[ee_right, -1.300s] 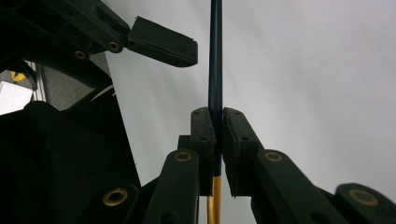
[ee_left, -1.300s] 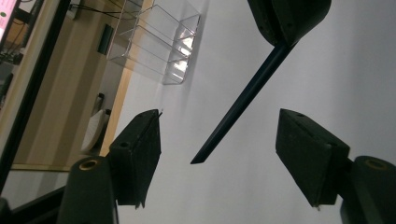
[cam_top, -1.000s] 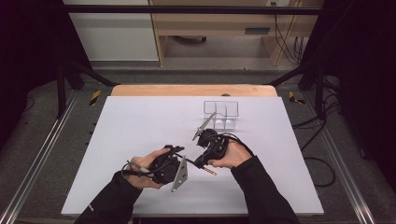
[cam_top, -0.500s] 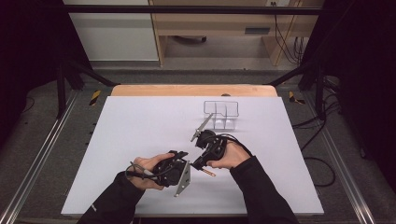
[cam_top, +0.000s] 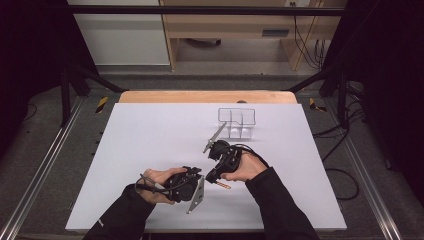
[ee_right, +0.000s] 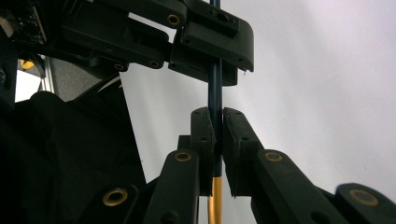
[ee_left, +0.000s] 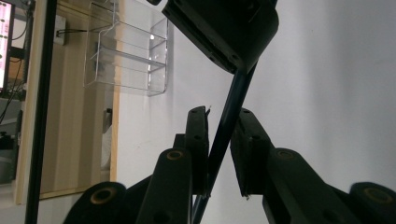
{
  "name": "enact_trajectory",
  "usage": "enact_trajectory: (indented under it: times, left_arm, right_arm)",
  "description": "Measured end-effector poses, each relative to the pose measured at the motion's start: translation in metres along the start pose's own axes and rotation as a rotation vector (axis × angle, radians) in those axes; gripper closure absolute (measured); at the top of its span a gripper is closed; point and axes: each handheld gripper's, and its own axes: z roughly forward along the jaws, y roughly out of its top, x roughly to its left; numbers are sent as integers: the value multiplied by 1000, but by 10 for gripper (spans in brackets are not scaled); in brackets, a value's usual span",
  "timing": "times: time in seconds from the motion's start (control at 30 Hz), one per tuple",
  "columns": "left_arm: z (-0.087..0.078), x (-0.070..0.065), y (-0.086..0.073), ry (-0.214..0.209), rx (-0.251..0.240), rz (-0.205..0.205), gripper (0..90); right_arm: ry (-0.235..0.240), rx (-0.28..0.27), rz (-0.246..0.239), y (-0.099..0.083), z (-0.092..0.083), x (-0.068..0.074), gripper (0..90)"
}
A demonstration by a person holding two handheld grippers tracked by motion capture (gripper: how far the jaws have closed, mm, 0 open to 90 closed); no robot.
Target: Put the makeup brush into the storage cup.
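Observation:
A slim pen with a dark blue shaft (ee_right: 215,88) and a gold end (cam_top: 223,184) is held low over the white table (cam_top: 150,150), near its front. My right gripper (ee_right: 218,112) is shut on the shaft just above the gold part. My left gripper (ee_left: 222,112) faces it from the other side. Its jaws have just been closing, and both pads now press the shaft (ee_left: 242,93), which runs slanted between them. In the high view the left gripper (cam_top: 197,175) and right gripper (cam_top: 209,176) meet tip to tip.
A clear plastic rack (cam_top: 236,120) with compartments stands at the back of the table, a little right of centre, and appears as the rack (ee_left: 126,56) in the left gripper view. A wooden edge (cam_top: 200,96) runs behind the table.
The left gripper's jaws have drawn in around the pen next to the right gripper's tips. Both hands have stayed in the same spot.

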Motion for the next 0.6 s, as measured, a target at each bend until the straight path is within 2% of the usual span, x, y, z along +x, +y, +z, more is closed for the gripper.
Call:
enact_trajectory:
  times: [0.2, 0.33, 0.43, 0.6]
  left_arm:
    - [1, -3, 1, -23, 12, 30, 806]
    - [1, -5, 1, -35, 13, 44, 833]
    - [0, -3, 0, -39, 5, 27, 834]
    - [-1, -2, -3, -46, 5, -18, 834]
  right_arm:
    - [-2, 4, -20, 0, 1, 0, 830]
    - [-4, -7, -15, -1, -1, 1, 824]
    - [-13, -20, -25, -1, -3, 1, 818]
    - [-48, -102, -13, -4, -13, 0, 728]
